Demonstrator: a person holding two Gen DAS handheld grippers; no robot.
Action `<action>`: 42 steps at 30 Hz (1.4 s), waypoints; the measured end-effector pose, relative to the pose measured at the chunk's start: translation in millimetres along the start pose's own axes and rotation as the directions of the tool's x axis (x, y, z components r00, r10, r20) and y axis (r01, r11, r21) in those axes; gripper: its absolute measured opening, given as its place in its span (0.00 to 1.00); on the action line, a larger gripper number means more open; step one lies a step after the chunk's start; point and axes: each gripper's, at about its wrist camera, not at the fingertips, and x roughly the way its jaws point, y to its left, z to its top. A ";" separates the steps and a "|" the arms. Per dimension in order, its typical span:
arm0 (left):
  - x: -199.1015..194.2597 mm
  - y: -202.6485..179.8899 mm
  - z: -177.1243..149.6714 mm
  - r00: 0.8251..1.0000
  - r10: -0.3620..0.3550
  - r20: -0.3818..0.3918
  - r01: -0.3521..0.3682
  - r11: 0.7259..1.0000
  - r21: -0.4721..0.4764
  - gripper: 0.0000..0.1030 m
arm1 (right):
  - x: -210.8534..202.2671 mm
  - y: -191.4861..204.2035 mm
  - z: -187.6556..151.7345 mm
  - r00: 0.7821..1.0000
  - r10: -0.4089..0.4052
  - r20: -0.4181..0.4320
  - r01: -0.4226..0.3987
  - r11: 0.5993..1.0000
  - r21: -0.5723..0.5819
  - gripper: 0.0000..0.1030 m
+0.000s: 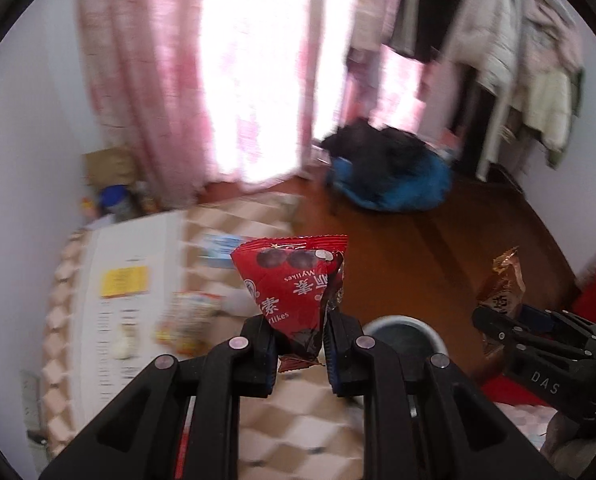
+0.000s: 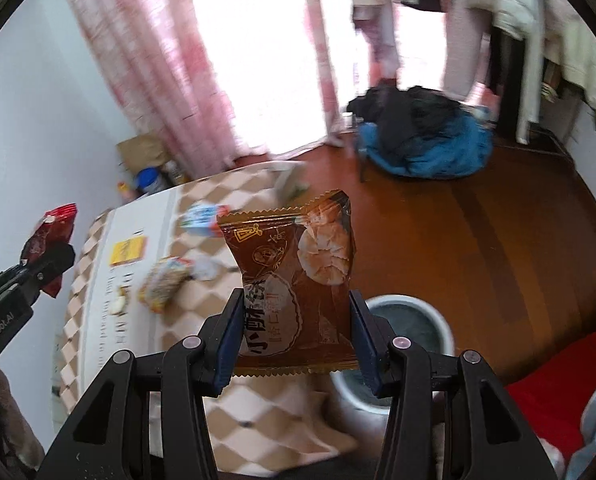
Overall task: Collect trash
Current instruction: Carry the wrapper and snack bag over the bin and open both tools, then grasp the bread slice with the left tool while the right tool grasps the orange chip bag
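**Inspector:** State the left gripper's condition.

**Assistant:** The left gripper (image 1: 298, 340) has its fingers clamped on a red snack packet (image 1: 293, 284), pinched at the narrow lower end, the packet standing upright above the checked tablecloth (image 1: 298, 432). It also shows at the far left of the right wrist view.

**Inspector:** And the right?

**Assistant:** The right gripper (image 2: 295, 332) has its fingers pressed against both side edges of a brown snack packet (image 2: 293, 280), held upright and flat to the camera.

**Inspector:** Where is the bin?

**Assistant:** A round white bin (image 2: 410, 328) stands on the brown wooden floor (image 2: 478, 220), just right of the table edge, below and behind the brown packet.

**Inspector:** Anything left on the table?

**Assistant:** A colourful wrapper (image 2: 163, 284) and a blue-and-white packet (image 2: 201, 218), both blurred, lie beside a white printed sheet (image 2: 121, 280).
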 end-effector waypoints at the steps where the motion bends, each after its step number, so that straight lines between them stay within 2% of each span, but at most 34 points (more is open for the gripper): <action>1: 11.6 -16.1 -0.5 0.999 -0.027 -0.023 0.027 1.000 0.014 0.15 | -1.0 -17.3 -2.0 1.000 -0.013 -0.002 0.013 1.000 0.019 0.50; 4: 49.5 -58.6 -6.3 0.989 -0.100 -0.105 0.106 0.993 0.049 0.15 | 4.1 -69.0 -12.0 0.998 -0.052 -0.027 0.053 0.996 0.074 0.50; 8: 109.4 -97.9 -25.4 0.952 -0.174 -0.251 0.197 0.978 0.071 0.15 | 32.1 -144.1 -39.4 0.993 -0.057 -0.102 0.074 0.982 0.173 0.50; 12: 174.7 -127.5 -44.1 0.887 -0.217 -0.408 0.264 0.963 0.062 0.15 | 68.7 -195.8 -73.7 0.981 -0.070 -0.182 0.113 0.964 0.239 0.50; 17: 238.8 -153.5 -63.4 0.805 -0.218 -0.552 0.302 0.951 0.065 0.17 | 124.5 -234.4 -118.3 0.961 -0.042 -0.272 0.124 0.949 0.291 0.50; 22: 277.3 -160.0 -77.1 0.768 -0.166 -0.619 0.265 0.962 0.072 0.18 | 176.2 -253.0 -148.6 0.945 0.022 -0.328 0.098 0.933 0.347 0.50; 23: 282.5 -158.1 -78.9 0.767 -0.152 -0.623 0.251 0.965 0.075 0.23 | 190.3 -255.2 -154.5 0.938 0.033 -0.346 0.095 0.933 0.348 0.50; 24: 285.5 -157.4 -81.8 0.767 -0.138 -0.627 0.238 0.968 0.077 0.37 | 200.0 -256.3 -157.1 0.934 0.039 -0.354 0.094 0.931 0.352 0.50; 25: 285.4 -153.7 -86.6 0.767 -0.130 -0.628 0.225 0.972 0.073 0.44 | 209.0 -257.6 -160.2 0.931 0.052 -0.362 0.086 0.932 0.353 0.50; 27: 288.1 -146.7 -90.8 0.770 -0.111 -0.629 0.190 0.980 0.059 0.73 | 231.5 -256.9 -164.8 0.919 0.075 -0.386 0.068 0.936 0.344 0.51; 29: 286.4 -138.5 -95.2 0.769 -0.095 -0.633 0.158 0.986 0.044 0.78 | 251.4 -253.2 -164.6 0.909 0.087 -0.408 0.060 0.941 0.333 0.54; 31: 283.9 -133.2 -95.6 0.773 -0.076 -0.629 0.134 0.990 0.045 0.83 | 267.7 -251.0 -166.4 0.899 0.102 -0.426 0.051 0.941 0.334 0.64; 32: 285.5 -130.6 -94.7 0.776 -0.063 -0.628 0.120 0.991 0.050 0.93 | 269.8 -252.0 -168.1 0.900 0.112 -0.422 0.043 0.939 0.341 0.67; 33: 282.5 -128.9 -94.3 0.779 -0.059 -0.624 0.115 0.992 0.049 0.97 | 271.2 -252.9 -168.3 0.901 0.116 -0.417 0.040 0.937 0.346 0.68; 35: 275.0 -125.5 -93.4 0.792 -0.044 -0.609 0.096 0.994 0.054 0.97 | 269.3 -255.2 -168.4 0.905 0.118 -0.409 0.039 0.934 0.356 0.79; 40: 272.9 -114.6 -91.1 0.819 -0.005 -0.574 0.062 0.995 0.079 0.97 | 252.4 -253.8 -161.2 0.916 0.071 -0.395 0.073 0.938 0.339 0.99; 42: 267.6 -115.2 -94.2 0.823 0.011 -0.568 0.050 0.995 0.092 0.97 | 242.4 -248.5 -157.6 0.918 0.022 -0.396 0.108 0.947 0.303 1.00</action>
